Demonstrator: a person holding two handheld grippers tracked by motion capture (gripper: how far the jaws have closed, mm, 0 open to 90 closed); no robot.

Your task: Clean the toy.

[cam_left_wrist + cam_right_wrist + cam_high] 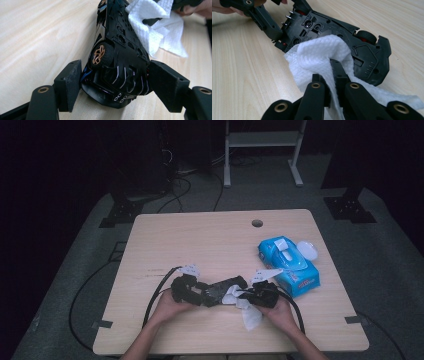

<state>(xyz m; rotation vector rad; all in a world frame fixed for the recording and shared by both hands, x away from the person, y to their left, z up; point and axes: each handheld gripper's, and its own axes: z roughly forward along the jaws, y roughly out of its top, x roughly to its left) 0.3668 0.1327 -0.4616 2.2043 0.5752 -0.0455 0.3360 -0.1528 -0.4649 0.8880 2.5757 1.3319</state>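
A black toy car (pixel 220 290) lies tipped on its side on the wooden table (pixel 210 240), underside up, with a bronze-spoked wheel (pixel 99 53) showing. My left gripper (pixel 115 82) has its pads pressed on both sides of the car's (pixel 120 50) rear end. My right gripper (pixel 329 70) is shut on a white wipe (pixel 317 55), which it holds against the car's underside (pixel 362 52). In the high view the left gripper (pixel 192 290) and right gripper (pixel 250 295) meet at the car near the table's front, and the wipe's (pixel 250 315) loose end trails toward the front edge.
A blue pack of wipes (pixel 290 262) lies to the right of the grippers, with a white round lid (pixel 307 251) beside it. A cable hole (pixel 257 223) sits near the far edge. Black cables (pixel 155 295) trail off the table's front.
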